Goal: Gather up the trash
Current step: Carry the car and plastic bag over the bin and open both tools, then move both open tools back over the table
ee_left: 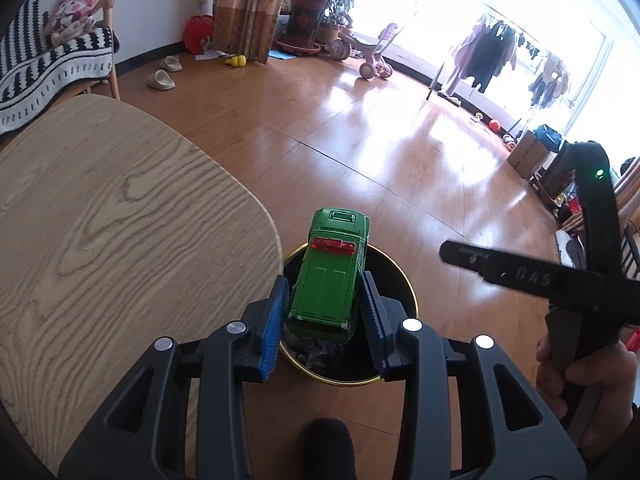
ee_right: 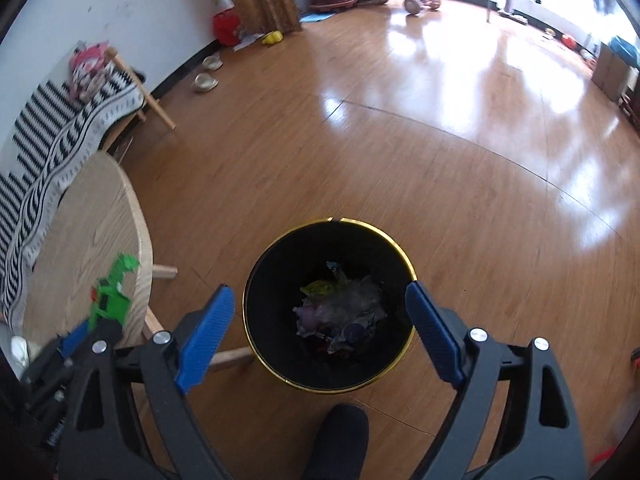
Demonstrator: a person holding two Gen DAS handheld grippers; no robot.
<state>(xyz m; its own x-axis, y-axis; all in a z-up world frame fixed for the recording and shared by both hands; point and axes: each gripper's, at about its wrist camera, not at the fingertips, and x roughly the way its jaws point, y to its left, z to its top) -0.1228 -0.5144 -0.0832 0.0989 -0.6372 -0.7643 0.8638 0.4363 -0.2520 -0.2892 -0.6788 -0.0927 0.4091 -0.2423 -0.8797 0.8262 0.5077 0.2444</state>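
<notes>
A green toy car point(ee_left: 330, 280) sits clamped between the blue pads of my left gripper point(ee_left: 324, 278), its nose pointing away from me. It hangs over the near-left part of a black bin with a gold rim point(ee_left: 412, 292). In the right wrist view my right gripper point(ee_right: 320, 290) stands wide open directly above the bin point(ee_right: 404, 256), with nothing between its fingers. Crumpled wrappers and paper point(ee_right: 340, 312) lie at the bottom of the bin. The same view shows the toy car point(ee_right: 114, 296) in the left gripper point(ee_right: 100, 316) at the left, in front of the table.
A round wooden table point(ee_left: 120, 220) stands just left of the bin. A hand point(ee_left: 576, 376) holds the right tool at the right edge. A dark-socked foot point(ee_right: 340, 432) is next to the bin. Farther off are a blanket-covered chair point(ee_left: 52, 60), slippers point(ee_left: 162, 80) and a tricycle point(ee_left: 372, 56).
</notes>
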